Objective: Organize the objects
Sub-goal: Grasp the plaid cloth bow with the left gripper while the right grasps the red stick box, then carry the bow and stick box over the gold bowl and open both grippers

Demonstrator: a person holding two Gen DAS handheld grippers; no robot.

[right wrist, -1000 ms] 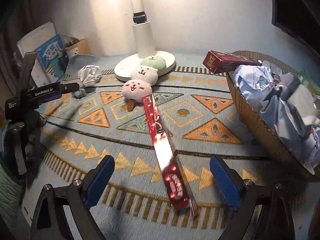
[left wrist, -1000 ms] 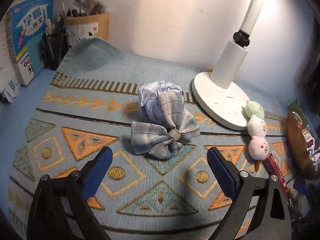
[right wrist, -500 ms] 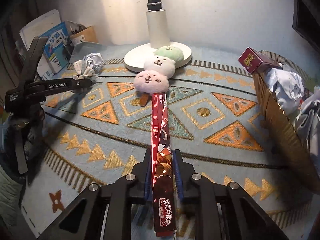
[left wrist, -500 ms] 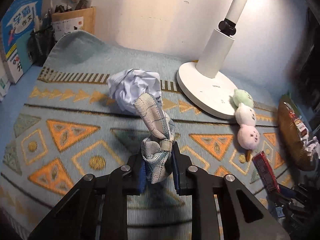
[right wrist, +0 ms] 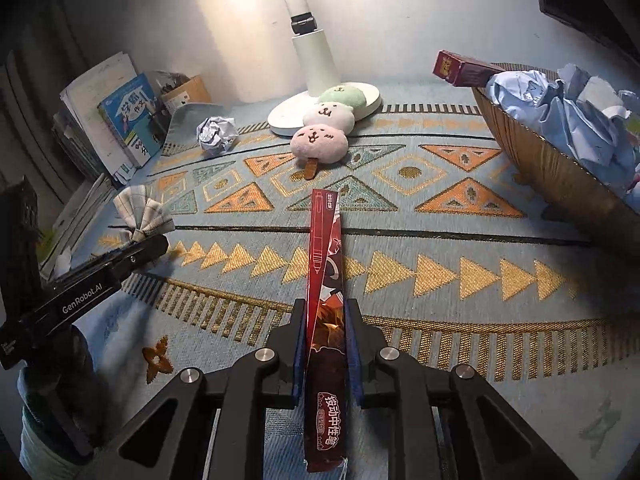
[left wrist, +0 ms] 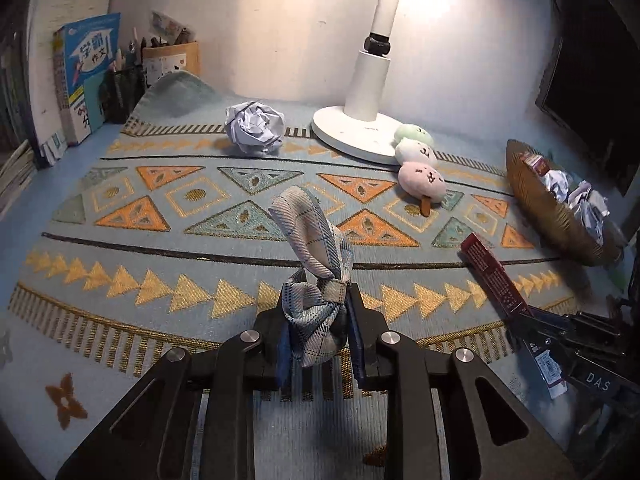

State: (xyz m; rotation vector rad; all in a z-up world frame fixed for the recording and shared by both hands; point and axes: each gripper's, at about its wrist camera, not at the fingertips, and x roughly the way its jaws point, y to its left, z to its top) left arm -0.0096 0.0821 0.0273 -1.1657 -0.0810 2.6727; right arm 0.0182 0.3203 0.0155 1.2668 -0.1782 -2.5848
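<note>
Both grippers had risen from the patterned mat [left wrist: 168,248] since half a second before, each carrying its catch with it. Between the fingers of the left gripper [left wrist: 320,332], pressed together, the plaid fabric bow [left wrist: 316,276] was pinched at its knot, one loop standing up ahead of the tips and the other bunched down between the pads; it hung clear of the mat, where earlier it had sat close beside the crumpled paper ball [left wrist: 255,129]. That ball now lay well ahead and slightly left, alone. The right gripper [right wrist: 325,344] was likewise clamped on the long red pen box [right wrist: 324,280], which jutted forward past its fingertips and back toward the camera, lifted off the weave.

Farther ahead of the right gripper lay the three-ball plush skewer [right wrist: 325,128], its green end resting on the white lamp base [right wrist: 280,118]. Off to that gripper's right stood the woven basket [right wrist: 532,148], holding crumpled blue paper [right wrist: 560,108] with a dark red box [right wrist: 460,69] perched across its rim. Books [left wrist: 86,76] and a pen holder [left wrist: 120,92] stood at the far left.
</note>
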